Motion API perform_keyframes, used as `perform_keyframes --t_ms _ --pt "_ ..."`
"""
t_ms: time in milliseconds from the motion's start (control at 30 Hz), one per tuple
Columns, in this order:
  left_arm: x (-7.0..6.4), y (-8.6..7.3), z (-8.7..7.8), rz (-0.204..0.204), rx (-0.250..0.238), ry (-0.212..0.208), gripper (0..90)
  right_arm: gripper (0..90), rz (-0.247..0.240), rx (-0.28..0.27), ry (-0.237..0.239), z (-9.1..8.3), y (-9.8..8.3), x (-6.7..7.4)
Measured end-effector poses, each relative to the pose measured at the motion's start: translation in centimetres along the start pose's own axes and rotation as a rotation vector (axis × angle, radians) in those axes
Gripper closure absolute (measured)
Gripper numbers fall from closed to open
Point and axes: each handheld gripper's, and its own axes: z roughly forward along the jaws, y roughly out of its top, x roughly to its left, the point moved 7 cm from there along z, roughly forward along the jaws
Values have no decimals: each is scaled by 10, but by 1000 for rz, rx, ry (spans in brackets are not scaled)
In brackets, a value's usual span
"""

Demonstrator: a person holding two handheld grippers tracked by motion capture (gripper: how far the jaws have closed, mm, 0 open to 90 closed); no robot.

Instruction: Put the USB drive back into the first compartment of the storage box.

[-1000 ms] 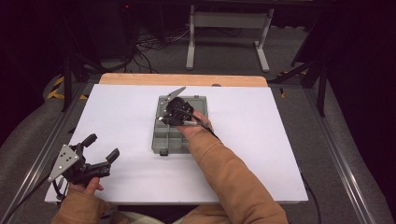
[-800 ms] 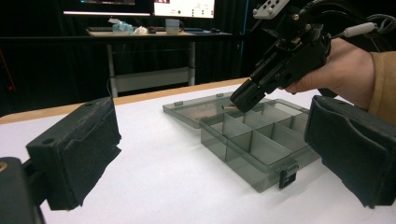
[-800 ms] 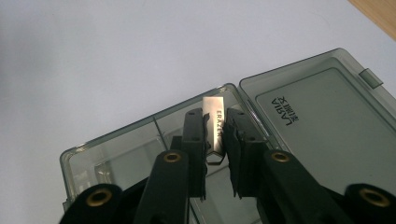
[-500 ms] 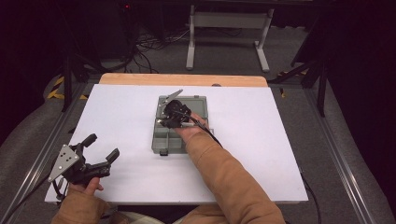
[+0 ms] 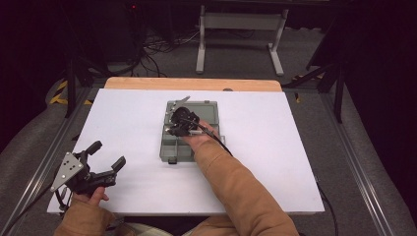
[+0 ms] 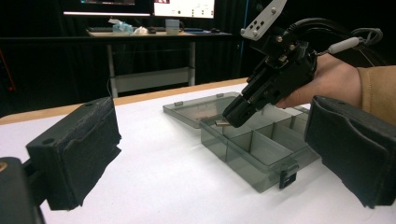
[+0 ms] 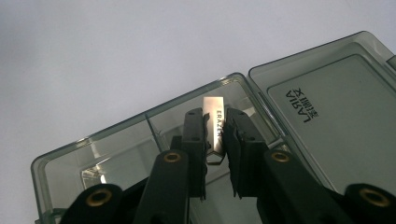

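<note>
A grey box [image 5: 189, 132] (lid open) is set at the middle of the desk [image 5: 275, 147]. Near the front left corner, the left gripper [image 5: 105, 156] is held open. A small eraser [image 7: 215, 126] is clamped by the right gripper [image 7: 215, 135] over the box's corner compartment.

Box [image 7: 327, 93] smoky clear glossy plastic; eraser [image 7: 215, 122] shiny metal-look sleeve; table [image 5: 295, 147] matt white, wooden edge.
</note>
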Motion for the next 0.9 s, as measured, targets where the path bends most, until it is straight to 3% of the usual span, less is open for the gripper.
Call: perform_keyframes --t_ms 767,900 --pt "0 0 0 -1 -1 1 40 784 -6 18 5 5 -2 1" --pt "0 0 0 1 0 0 40 748 -8 14 7 4 -2 2"
